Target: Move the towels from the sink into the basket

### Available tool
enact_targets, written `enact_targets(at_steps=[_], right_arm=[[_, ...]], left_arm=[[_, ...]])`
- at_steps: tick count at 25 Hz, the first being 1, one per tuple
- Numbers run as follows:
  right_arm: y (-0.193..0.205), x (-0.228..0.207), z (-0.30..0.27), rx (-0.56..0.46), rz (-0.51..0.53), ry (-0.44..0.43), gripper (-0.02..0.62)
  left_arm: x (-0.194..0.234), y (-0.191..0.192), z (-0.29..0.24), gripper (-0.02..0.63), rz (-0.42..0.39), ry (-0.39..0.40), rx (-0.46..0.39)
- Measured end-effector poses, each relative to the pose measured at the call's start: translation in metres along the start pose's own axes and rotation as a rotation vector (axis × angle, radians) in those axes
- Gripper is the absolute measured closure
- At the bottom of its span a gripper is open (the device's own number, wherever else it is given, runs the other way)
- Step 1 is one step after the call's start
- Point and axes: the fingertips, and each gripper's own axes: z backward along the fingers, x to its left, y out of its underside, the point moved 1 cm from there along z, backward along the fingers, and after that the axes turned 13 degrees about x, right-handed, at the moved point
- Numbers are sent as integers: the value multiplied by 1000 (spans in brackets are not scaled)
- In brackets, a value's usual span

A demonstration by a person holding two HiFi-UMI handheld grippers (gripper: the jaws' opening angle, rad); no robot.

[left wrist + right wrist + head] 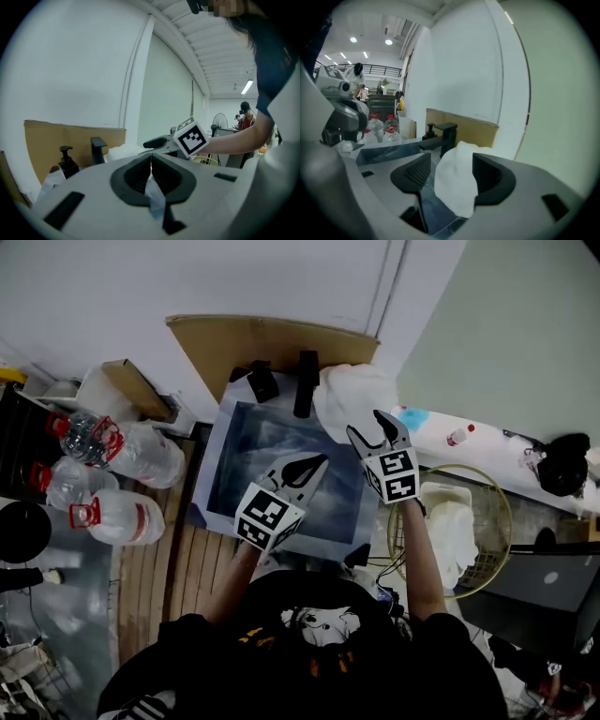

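Note:
A white towel (pixel 352 395) lies bunched at the back right corner of the blue-grey sink (pixel 225 442), next to the black faucet (pixel 306 381). My right gripper (pixel 366 423) reaches into its near edge. In the right gripper view the towel (pixel 457 183) stands between the fingers of the right gripper (pixel 452 168); it touches the right finger and a gap shows at the left one, so the jaws are open. My left gripper (pixel 319 462) hovers over the basin, shut and empty, with its pads together (pixel 151 161). The gold wire basket (pixel 502 512) at the right holds white towels (pixel 455 531).
A black soap dispenser (pixel 261 381) stands beside the faucet, with a cardboard sheet (pixel 272 343) against the wall behind. Several large water bottles (pixel 122 456) lie on the floor to the left. A laptop (pixel 553 592) sits at the lower right, beyond the basket.

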Motion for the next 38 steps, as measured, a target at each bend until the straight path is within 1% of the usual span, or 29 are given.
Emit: enact_targets(at_steps=[3, 7, 9, 11, 14, 15, 16, 17, 19, 20, 21, 22, 24, 26, 32, 38], right_arm=[[10, 18, -45, 113, 58, -9, 302], [39, 34, -102, 284, 125, -7, 272], [53, 35, -123, 356, 179, 21, 264], [63, 31, -137, 413, 241, 71, 261], [70, 24, -151, 457, 295, 149, 262], [70, 21, -154, 456, 300, 177, 268], [70, 17, -155, 451, 303, 207, 305], [69, 14, -155, 446, 305, 229, 358], [68, 12, -151, 435, 290, 240, 396], [67, 11, -147, 425, 261, 230, 442], [65, 11, -143, 410, 214, 214, 515], [62, 10, -137, 387, 153, 196, 541], [54, 5, -125, 325, 20, 158, 551], [43, -1, -109, 259, -67, 136, 552], [3, -15, -48, 110, -132, 151, 554], [-10, -37, 18, -12, -249, 166, 554]], left_arm=[[24, 9, 10, 598, 25, -17, 3], [51, 25, 24, 598, 62, -50, 17], [59, 29, 30, 598, 74, -54, 19], [67, 35, 35, 598, 87, -59, 22], [77, 42, 42, 598, 105, -72, 29], [80, 44, 43, 598, 111, -77, 31], [82, 46, 45, 598, 117, -79, 33], [83, 48, 46, 598, 122, -80, 36], [83, 52, 47, 598, 126, -77, 42], [82, 53, 48, 598, 125, -73, 44], [81, 54, 49, 598, 122, -69, 46], [81, 54, 49, 598, 118, -65, 47], [80, 54, 49, 598, 111, -59, 48], [79, 53, 46, 598, 104, -51, 47], [67, 39, 35, 598, 70, -7, 29], [43, 18, 13, 598, 26, 54, 8]])
